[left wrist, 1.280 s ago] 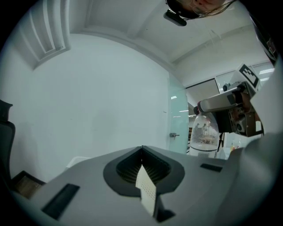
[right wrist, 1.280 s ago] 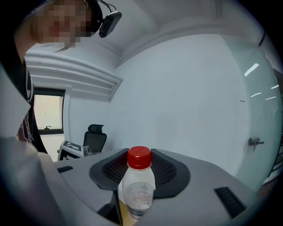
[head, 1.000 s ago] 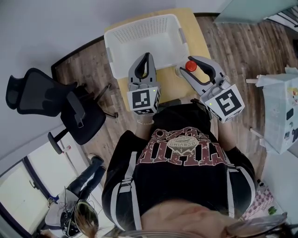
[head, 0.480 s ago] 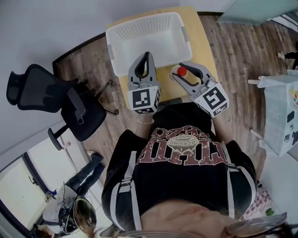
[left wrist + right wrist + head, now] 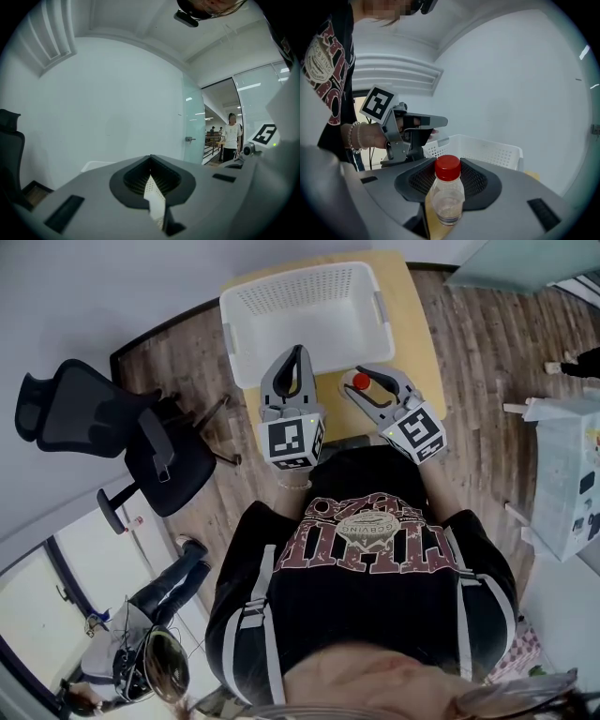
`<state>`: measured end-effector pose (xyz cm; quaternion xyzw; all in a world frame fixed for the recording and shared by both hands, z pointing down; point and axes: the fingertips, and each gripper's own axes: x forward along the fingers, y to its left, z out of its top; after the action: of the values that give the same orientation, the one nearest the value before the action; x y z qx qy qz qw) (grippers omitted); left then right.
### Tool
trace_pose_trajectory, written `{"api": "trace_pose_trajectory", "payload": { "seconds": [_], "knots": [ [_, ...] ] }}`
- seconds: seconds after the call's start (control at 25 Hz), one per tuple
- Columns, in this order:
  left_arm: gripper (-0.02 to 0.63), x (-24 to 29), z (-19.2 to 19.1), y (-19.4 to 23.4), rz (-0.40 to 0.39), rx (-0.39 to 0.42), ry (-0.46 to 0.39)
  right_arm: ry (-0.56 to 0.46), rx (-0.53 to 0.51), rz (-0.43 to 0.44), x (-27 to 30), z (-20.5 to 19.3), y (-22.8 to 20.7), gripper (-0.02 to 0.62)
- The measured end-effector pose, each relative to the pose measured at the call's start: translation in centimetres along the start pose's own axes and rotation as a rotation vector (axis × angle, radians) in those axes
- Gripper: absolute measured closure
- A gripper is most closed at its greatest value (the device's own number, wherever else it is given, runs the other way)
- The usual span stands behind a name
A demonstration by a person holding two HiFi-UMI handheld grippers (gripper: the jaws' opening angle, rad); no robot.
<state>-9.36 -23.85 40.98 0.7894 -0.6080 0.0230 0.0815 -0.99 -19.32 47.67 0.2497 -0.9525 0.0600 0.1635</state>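
A small clear bottle [image 5: 447, 199] with a red cap [image 5: 360, 382] stands upright in my right gripper [image 5: 448, 187], which is shut on it. In the head view my right gripper [image 5: 368, 390] hangs over the wooden table [image 5: 419, 343], just this side of a white perforated basket [image 5: 300, 310]. To its left, my left gripper [image 5: 298, 356] is shut, its tips over the basket's near rim. In its own view the left gripper [image 5: 151, 176] points at a bare wall, the jaws pressed together with only a pale strip at the seam.
The basket [image 5: 487, 152] and left gripper [image 5: 439, 123] show beyond the bottle. A black office chair [image 5: 103, 442] stands left of the table, a white box [image 5: 572, 474] at far right. A person [image 5: 230, 140] stands in a doorway past a glass door [image 5: 192, 126].
My right gripper has carried the bottle left and closer to the left gripper and the basket, and has swung so both now show in its view. The left gripper has stayed put.
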Motion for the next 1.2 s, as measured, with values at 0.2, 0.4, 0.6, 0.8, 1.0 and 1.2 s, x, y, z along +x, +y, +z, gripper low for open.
{"api": "trace_pose_trajectory", "payload": {
  "seconds": [0.2,0.4,0.6,0.8,1.0,1.2],
  "knots": [
    [0.558,-0.5,0.0,0.2,0.016,-0.001,0.001,0.025,-0.014,0.021,0.6,-1.0,0.5,0.428],
    [0.558,-1.0,-0.2,0.7,0.029,-0.003,0.008,0.045,-0.033,0.051,1.1,-2.6,1.3,0.428],
    [0.558,-1.1,-0.3,0.1,0.029,-0.003,0.016,0.074,-0.043,0.062,1.0,-4.4,1.5,0.428],
    [0.558,-1.0,-0.7,0.0,0.029,-0.007,0.028,0.083,-0.044,0.050,1.2,-5.2,1.3,0.428],
    [0.558,-1.0,-0.9,-0.3,0.020,-0.005,0.034,0.072,-0.040,0.053,1.2,-5.6,1.4,0.428],
    [0.558,-0.9,-1.0,-0.4,0.014,-0.005,0.038,0.060,-0.043,0.051,0.8,-5.7,1.5,0.428]
  ]
}}
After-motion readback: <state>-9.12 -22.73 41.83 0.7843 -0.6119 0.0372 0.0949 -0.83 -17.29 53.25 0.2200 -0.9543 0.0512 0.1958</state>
